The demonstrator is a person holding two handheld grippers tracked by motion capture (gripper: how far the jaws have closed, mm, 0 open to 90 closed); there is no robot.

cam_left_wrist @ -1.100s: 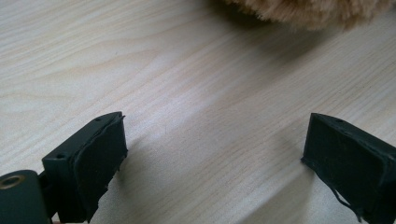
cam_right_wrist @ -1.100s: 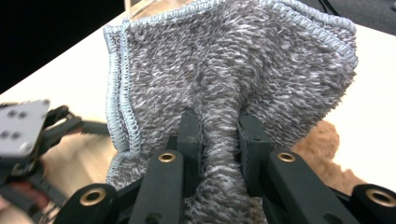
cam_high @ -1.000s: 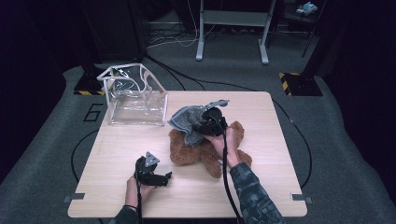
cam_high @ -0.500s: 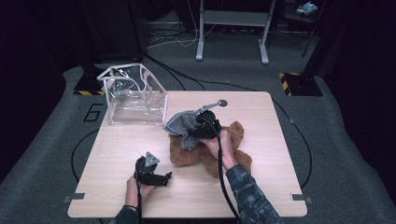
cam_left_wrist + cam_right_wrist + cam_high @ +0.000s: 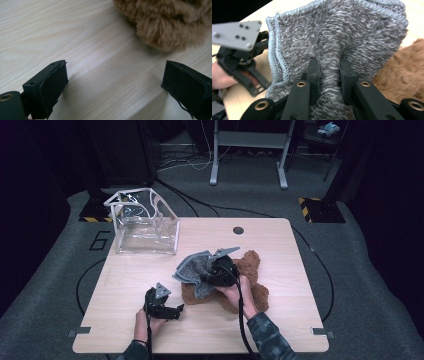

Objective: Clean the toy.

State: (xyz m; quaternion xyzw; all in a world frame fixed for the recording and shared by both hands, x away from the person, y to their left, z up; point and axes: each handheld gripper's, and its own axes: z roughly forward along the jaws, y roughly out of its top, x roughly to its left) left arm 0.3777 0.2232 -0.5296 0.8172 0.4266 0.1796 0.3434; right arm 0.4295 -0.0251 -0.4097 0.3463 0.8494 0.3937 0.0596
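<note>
Grey cloth (image 5: 342, 37) is pinched tight in my right tool (image 5: 328, 67). Its two black jaws squeeze a fold of the fuzzy cloth between them, and the rest of the cloth fans out above and hangs down at the sides. From the high view, my right tool (image 5: 220, 270) holds the cloth (image 5: 195, 270) up over the brown teddy bear (image 5: 250, 285), which lies on the desk (image 5: 125, 280). The cloth covers part of the bear.

My left tool (image 5: 115, 82) is wide open. Nothing is between its jaws, just bare desk (image 5: 75, 37). A furry bit of the bear (image 5: 170, 22) sits near it, up ahead, not touching. In the high view my left tool (image 5: 162, 305) rests low by the near edge of the desk, just beside the bear.

A clear plastic bag (image 5: 142, 225) stands at the far left part of the desk, well apart from both tools.
</note>
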